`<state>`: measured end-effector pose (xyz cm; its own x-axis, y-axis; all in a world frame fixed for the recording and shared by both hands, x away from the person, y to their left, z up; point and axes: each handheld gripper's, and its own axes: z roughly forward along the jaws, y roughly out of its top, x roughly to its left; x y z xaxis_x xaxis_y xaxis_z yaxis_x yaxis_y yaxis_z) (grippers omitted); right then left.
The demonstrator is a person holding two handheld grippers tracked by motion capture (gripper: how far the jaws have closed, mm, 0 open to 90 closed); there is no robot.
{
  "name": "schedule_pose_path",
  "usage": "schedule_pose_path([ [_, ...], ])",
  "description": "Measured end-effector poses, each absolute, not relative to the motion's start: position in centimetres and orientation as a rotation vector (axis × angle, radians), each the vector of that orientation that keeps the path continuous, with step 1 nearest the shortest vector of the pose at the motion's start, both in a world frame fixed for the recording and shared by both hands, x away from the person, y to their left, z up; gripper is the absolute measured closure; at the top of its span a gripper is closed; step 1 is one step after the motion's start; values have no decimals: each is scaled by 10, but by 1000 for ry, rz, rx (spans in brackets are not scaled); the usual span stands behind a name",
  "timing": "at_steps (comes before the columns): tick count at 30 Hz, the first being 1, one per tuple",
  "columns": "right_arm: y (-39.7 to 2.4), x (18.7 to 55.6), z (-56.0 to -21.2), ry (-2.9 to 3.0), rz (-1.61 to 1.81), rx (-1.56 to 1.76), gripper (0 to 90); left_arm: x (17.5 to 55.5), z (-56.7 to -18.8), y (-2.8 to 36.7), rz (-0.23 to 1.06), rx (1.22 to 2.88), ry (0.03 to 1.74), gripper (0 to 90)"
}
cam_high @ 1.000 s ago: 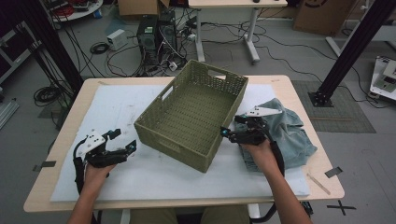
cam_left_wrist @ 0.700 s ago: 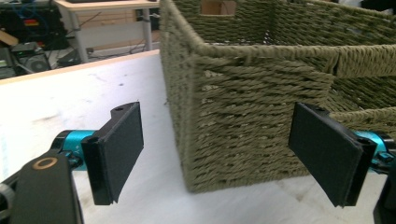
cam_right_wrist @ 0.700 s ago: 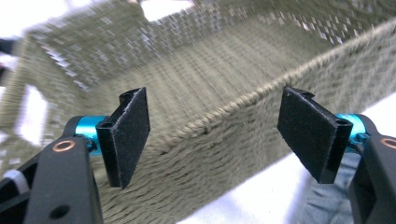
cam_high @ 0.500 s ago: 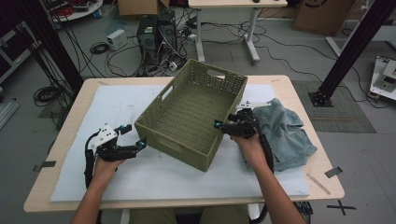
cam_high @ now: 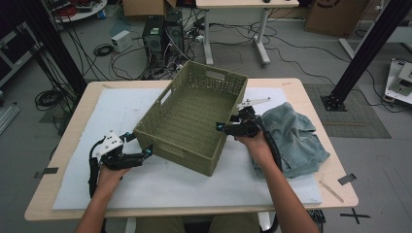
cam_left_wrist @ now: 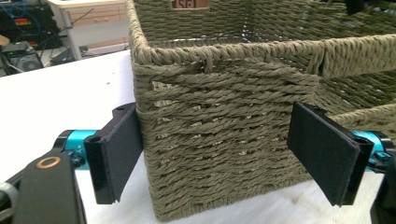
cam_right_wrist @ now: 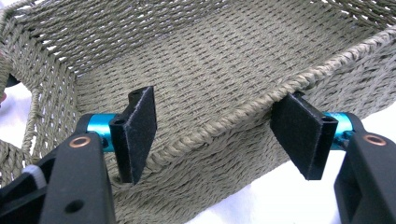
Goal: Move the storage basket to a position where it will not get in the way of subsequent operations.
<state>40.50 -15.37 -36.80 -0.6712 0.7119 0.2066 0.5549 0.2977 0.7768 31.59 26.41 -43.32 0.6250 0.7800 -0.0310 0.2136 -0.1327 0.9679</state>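
White mat (cam_high: 97, 121) on wood table (cam_high: 316, 92), cables (cam_high: 121, 53) on floor behind.

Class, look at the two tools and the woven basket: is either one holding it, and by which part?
Neither grips yet. The left tool straddles a corner of the basket, jaws open. The right tool straddles its long-side rim, pads apart, having just narrowed.

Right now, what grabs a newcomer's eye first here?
The olive-green woven rectangular basket, empty, sits askew mid-table on the white mat. Both tongs flank it: the left tongs straddle its near-left corner with jaws apart, and the right tongs straddle its right rim, having just narrowed. A crumpled blue-grey denim garment lies to the right.
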Motion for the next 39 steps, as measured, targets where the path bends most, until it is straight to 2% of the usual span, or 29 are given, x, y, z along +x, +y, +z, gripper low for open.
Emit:
schedule_pose_path([
  [18, -100, 442, -372, 2414, 1345, 1057, 326, 286, -432, 295, 631, 1639, 879, 194],
  [29, -86, 458, -376, 2381, 1394, 1079, 345, 275, -429, 292, 631, 1659, 882, 193],
  [35, -87, 458, -376, 2366, 1395, 1101, 349, 272, -429, 289, 640, 1667, 874, 193],
  [39, -90, 444, -368, 2317, 1338, 1116, 339, 274, -430, 289, 640, 1644, 889, 193],
])
